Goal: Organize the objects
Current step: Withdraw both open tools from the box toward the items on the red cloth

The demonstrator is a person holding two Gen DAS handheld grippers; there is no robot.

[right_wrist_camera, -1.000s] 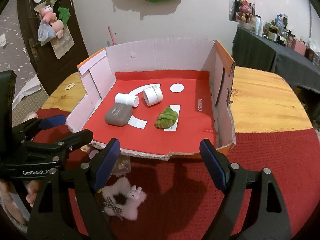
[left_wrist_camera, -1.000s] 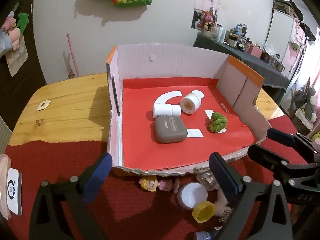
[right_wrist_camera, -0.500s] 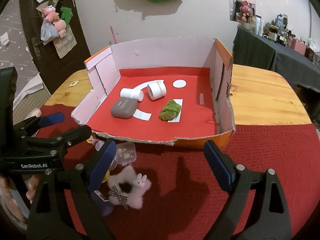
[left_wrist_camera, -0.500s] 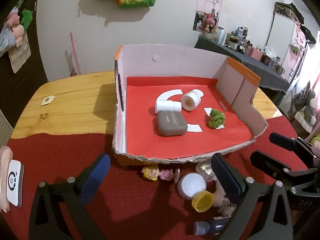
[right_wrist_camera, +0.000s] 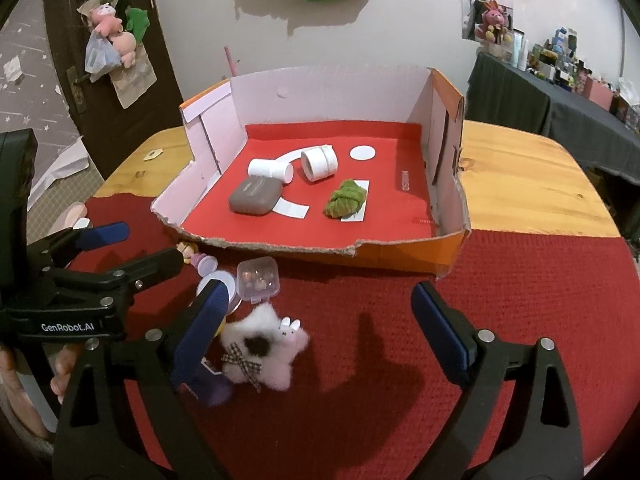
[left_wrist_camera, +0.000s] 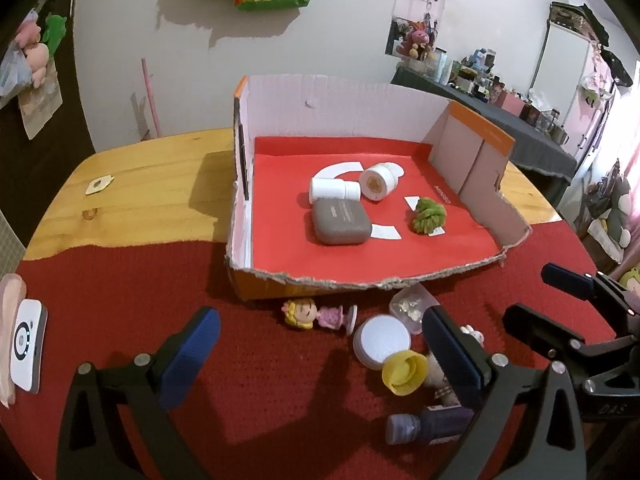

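As both wide-open, empty tools back off, the cardboard box (left_wrist_camera: 472, 152) looks farther away.

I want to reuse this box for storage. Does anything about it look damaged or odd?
Yes. The cardboard box has a ragged, torn front edge, with that wall nearly gone. Inside, two white jars lie tipped on their sides.

"GenRobot.AI" on left tongs (right_wrist_camera: 140, 250)
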